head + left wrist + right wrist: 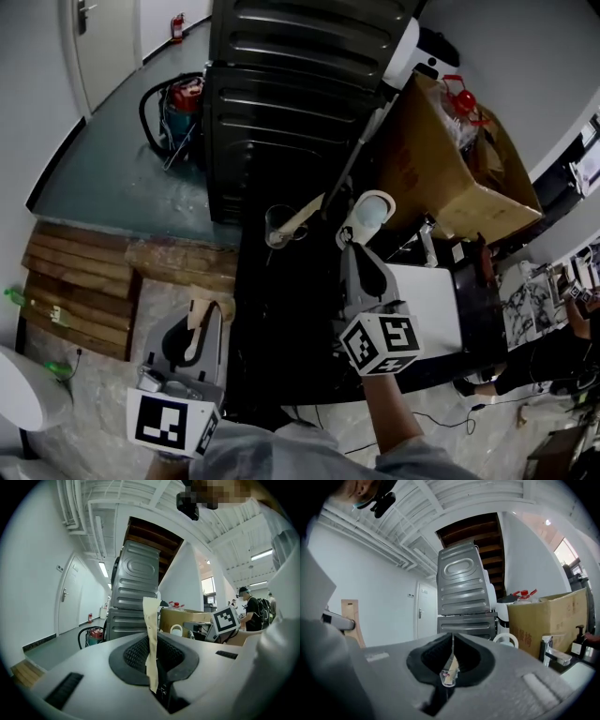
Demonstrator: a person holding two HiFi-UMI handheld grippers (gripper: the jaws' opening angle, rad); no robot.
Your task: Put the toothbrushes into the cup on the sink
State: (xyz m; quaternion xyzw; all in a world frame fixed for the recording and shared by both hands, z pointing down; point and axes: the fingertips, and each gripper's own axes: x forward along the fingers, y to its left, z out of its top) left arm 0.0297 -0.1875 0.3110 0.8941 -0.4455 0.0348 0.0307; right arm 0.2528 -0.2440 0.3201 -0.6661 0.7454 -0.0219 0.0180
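My left gripper (200, 326) hangs low at the left, shut on a toothbrush in a beige paper sleeve (151, 639) that stands up between its jaws. The right gripper (354, 238) is over the dark counter, just short of a white mug (373, 209). It is shut on a thin clear-cased toothbrush (448, 673), whose end pokes out toward the camera. A clear glass cup (277, 228) stands on the counter to the left of the mug. One beige-sleeved toothbrush (306, 215) leans in it.
A white sink basin (431, 305) with a faucet (549, 651) lies right of my right gripper. Tall dark metal cabinets (300, 94) stand behind the counter, and a cardboard box (450, 173) is at the back right. A vacuum cleaner (178, 108) and wooden planks (75, 281) are at left.
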